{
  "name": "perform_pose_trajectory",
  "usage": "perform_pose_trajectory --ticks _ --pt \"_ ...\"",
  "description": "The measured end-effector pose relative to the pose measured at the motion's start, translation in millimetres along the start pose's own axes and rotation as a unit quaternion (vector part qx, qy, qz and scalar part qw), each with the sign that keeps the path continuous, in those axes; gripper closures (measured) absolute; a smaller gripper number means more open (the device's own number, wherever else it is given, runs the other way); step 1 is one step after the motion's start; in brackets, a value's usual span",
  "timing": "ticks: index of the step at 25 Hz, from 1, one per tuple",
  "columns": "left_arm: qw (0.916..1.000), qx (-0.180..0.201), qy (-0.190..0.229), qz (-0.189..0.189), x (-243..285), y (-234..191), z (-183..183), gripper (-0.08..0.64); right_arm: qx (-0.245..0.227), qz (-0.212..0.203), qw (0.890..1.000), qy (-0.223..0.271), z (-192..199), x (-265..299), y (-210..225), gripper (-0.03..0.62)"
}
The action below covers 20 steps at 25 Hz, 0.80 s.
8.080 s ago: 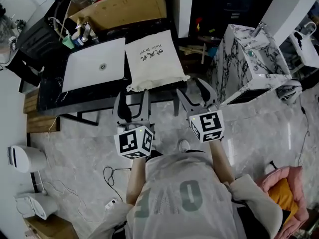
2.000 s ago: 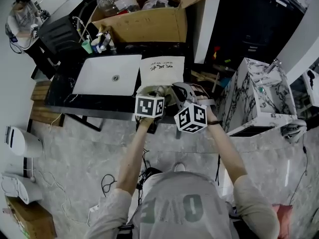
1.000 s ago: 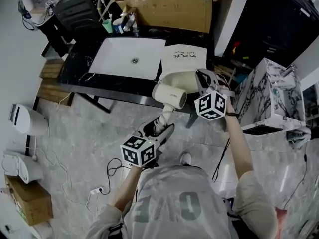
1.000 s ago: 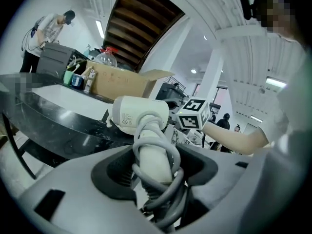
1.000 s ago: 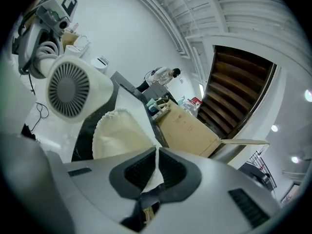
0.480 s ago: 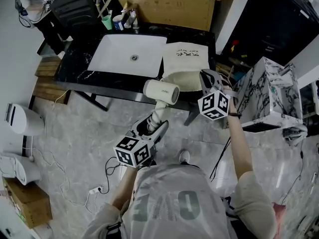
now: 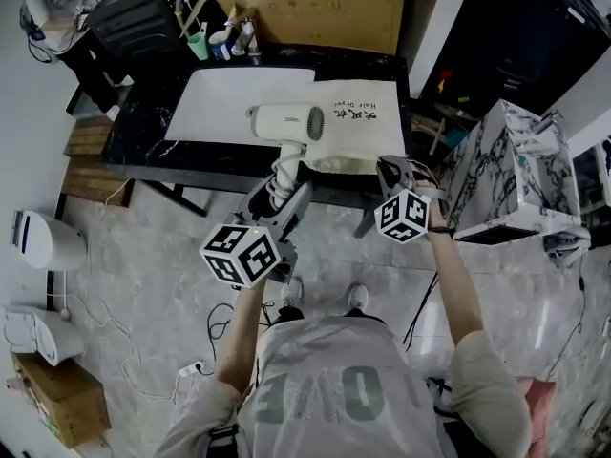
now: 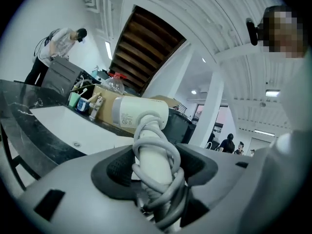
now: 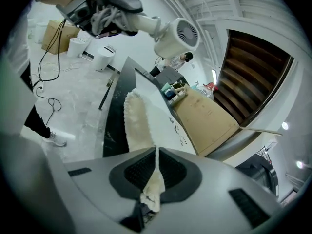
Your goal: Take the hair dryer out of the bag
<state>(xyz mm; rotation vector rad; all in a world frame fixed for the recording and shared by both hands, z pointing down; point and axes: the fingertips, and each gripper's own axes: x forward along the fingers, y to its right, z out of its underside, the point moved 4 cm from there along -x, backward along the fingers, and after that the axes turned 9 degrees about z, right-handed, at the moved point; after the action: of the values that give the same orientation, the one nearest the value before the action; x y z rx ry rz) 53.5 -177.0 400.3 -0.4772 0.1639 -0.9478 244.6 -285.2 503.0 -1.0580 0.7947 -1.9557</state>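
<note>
The white hair dryer (image 7: 286,122) is out of the bag and held in the air over the table, its barrel level. My left gripper (image 7: 280,195) is shut on its handle, which has the grey cord wound round it (image 8: 155,162). The cream cloth bag (image 7: 351,130) lies flat on the black table (image 7: 143,151). At the bag's near edge, my right gripper (image 7: 392,173) is shut on the frilled rim (image 9: 155,177). The right gripper view also catches the hair dryer (image 9: 175,35) high up, with the left gripper (image 9: 105,6) behind it.
A white board (image 7: 224,108) lies on the table left of the bag. Behind it stand a cardboard box (image 7: 315,12) and cups with bottles (image 7: 224,41). A marble-patterned cabinet (image 7: 506,175) stands at the right. White appliances (image 7: 38,241) and cables sit on the floor at the left.
My left gripper has lifted the hair dryer up and forward, from below the table edge to over the table. The right gripper has sunk a little, still shut on the bag's edge.
</note>
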Motion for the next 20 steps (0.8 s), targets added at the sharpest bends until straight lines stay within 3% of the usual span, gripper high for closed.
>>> perform_pose_trajectory --ticks 8,16,20 --pt "0.9976 -0.020 0.067 -0.002 6 -9 -34 0.281 -0.005 -0.038 0.999 -0.028 13 7 -29 0.548" --pt "0.9955 -0.025 0.091 -0.009 3 -19 -43 0.282 0.000 -0.044 0.998 -0.035 14 11 -32 0.548" --pt "0.9946 -0.028 0.099 -0.008 2 -22 -47 0.281 0.025 -0.048 0.998 -0.033 12 10 -31 0.546"
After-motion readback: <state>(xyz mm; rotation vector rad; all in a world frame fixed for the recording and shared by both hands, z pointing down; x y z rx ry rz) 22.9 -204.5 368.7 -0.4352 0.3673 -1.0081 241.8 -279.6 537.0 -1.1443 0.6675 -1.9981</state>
